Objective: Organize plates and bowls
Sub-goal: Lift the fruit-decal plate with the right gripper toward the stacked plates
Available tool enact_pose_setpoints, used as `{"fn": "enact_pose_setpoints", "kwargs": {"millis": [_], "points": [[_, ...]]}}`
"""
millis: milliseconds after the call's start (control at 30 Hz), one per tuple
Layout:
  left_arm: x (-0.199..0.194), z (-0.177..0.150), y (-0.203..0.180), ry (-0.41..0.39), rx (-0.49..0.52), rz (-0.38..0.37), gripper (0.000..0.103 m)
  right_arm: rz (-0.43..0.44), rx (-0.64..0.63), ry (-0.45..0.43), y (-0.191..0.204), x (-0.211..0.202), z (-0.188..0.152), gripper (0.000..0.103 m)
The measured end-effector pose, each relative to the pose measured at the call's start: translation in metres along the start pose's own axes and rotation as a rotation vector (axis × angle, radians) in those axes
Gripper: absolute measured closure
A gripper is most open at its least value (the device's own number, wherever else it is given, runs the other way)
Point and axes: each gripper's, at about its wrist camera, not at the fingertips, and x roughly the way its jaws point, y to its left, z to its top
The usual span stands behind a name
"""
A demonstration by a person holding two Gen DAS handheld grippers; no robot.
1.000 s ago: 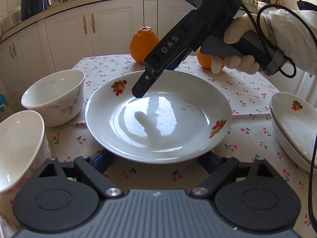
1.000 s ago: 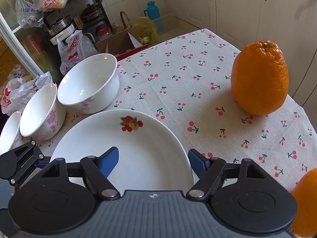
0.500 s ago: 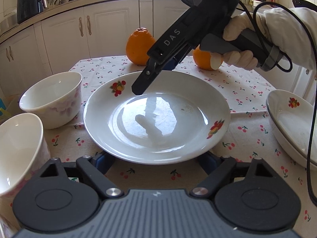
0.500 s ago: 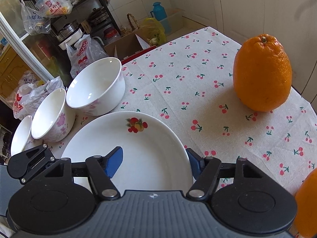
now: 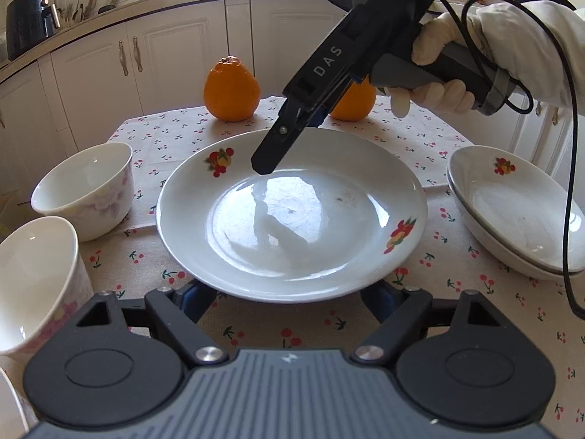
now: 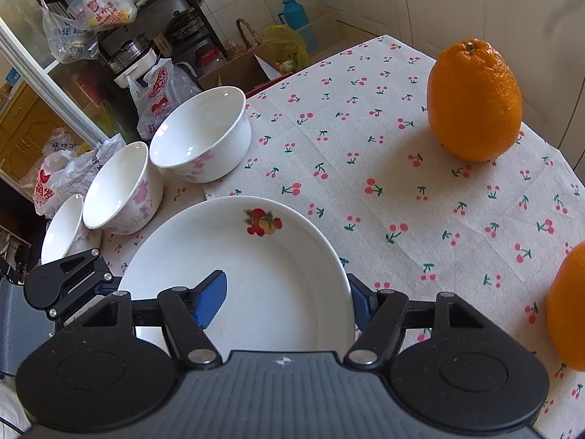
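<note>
1. The large plate, white with fruit prints on its rim, lies at the middle of the surface, which is covered by a cherry-print cloth.
2. The left tongs are released; their jaws have just been closing; the tips sit low at the plate's near rim and are partly hidden behind it; no pad is seen pressing on anything.
3. The right tongs straddle the plate's far rim; one blue pad is over the plate's inside, the other is just outside the rim; the jaws have just been closing, with the rim between them; in the left wrist view the inner finger hangs clear of the glaze above its own reflection, so the tongs are released.
4. A gloved hand holds the handle of the right tongs.
5. Three white bowls stand in a row to the plate's left: the first bowl, the second bowl, the third bowl; neighbours stand just beside each other.
6. Two stacked plates rest to the right, apart from the large plate.
7. Two oranges stand beyond the plate: one orange fully visible; the other orange partly hidden behind the right tongs.
</note>
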Motion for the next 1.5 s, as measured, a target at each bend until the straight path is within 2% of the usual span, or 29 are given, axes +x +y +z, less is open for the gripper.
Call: {"fn": "enact_pose_setpoints", "kwargs": {"millis": [367, 667, 1233, 1500], "points": [[-0.026, 0.005, -0.017, 0.006, 0.057, -0.067, 0.019, -0.028, 0.020, -0.068, 0.022, -0.043, -0.030, 0.029], [-0.039, 0.011, -0.039, 0.001, 0.112, -0.145, 0.019, -0.083, 0.060, -0.118, 0.031, -0.075, -0.063, 0.029], [-0.036, 0.020, -0.089, 0.012, 0.241, -0.325, 0.020, -0.210, 0.201, -0.185, 0.026, -0.130, -0.147, 0.029], [-0.030, 0.021, -0.112, 0.030, 0.284, -0.386, 0.020, -0.244, 0.265, -0.206, 0.020, -0.144, -0.184, 0.029]]}}
